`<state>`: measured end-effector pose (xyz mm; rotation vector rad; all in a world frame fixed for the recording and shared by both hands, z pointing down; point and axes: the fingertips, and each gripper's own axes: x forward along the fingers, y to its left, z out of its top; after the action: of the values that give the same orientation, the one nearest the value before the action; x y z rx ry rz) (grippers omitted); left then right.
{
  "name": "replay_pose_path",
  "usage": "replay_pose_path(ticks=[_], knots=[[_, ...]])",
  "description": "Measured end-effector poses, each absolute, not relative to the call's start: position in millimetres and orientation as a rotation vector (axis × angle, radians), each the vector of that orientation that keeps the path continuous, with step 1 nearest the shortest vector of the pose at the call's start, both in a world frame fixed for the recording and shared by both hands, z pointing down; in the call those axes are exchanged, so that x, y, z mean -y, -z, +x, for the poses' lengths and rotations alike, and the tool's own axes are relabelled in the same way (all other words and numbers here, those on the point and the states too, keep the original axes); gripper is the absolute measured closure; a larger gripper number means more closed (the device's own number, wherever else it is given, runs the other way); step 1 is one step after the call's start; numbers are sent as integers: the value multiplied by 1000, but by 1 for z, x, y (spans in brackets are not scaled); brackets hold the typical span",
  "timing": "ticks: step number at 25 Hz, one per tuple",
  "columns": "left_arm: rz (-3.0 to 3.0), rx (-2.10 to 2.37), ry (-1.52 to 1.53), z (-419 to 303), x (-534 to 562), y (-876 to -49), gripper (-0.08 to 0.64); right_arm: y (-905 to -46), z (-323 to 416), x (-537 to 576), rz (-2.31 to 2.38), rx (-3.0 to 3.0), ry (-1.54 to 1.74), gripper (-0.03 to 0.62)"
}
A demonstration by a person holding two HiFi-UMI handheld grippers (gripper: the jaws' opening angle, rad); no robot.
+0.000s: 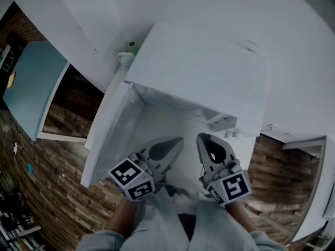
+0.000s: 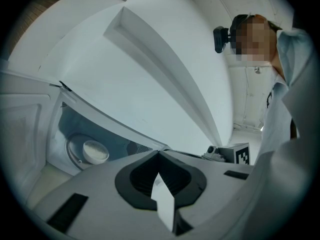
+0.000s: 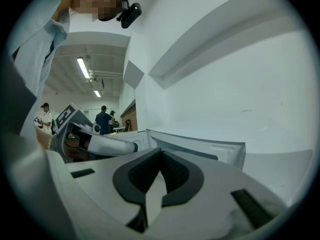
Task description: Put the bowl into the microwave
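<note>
Coat (image 1: 157, 224): pale, showing at the bottom edge of the head view, on the near side of the microwave (image 1: 204, 72).
Left gripper (image 1: 177, 140): hovering just in front of the microwave's open mouth. Its jaws are pressing together tip to tip and clamping nothing.
Right gripper (image 1: 203, 138): hanging just beside the left one, also in front of the microwave's mouth. Its jaws are clenched as well, with nothing between them.
Bowl (image 2: 95, 151): white and round, sitting inside the microwave on the turntable (image 2: 71, 154), as the left gripper view is showing. In the head view the microwave's top is hiding it.
Door (image 1: 110, 135): standing open on the microwave's left side, its inner face turning towards the grippers.
Green-topped item (image 1: 132, 47): peeking out behind the microwave's back left corner. It is possibly a small cup or bottle, but it is too small to tell.
Wooden floor (image 1: 63, 192): running in dark planks to the left of the microwave, below the open door.
Background people (image 3: 104, 119): standing well beyond the microwave, in the right gripper view.
</note>
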<state>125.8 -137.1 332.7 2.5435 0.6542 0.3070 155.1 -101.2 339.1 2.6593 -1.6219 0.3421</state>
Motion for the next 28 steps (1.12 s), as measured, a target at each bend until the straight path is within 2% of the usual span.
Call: replay_pose_path(ticks=[28], knots=[[2537, -685, -343, 129, 131, -342, 561, -348, 152, 108, 2635, 1665, -400, 589]])
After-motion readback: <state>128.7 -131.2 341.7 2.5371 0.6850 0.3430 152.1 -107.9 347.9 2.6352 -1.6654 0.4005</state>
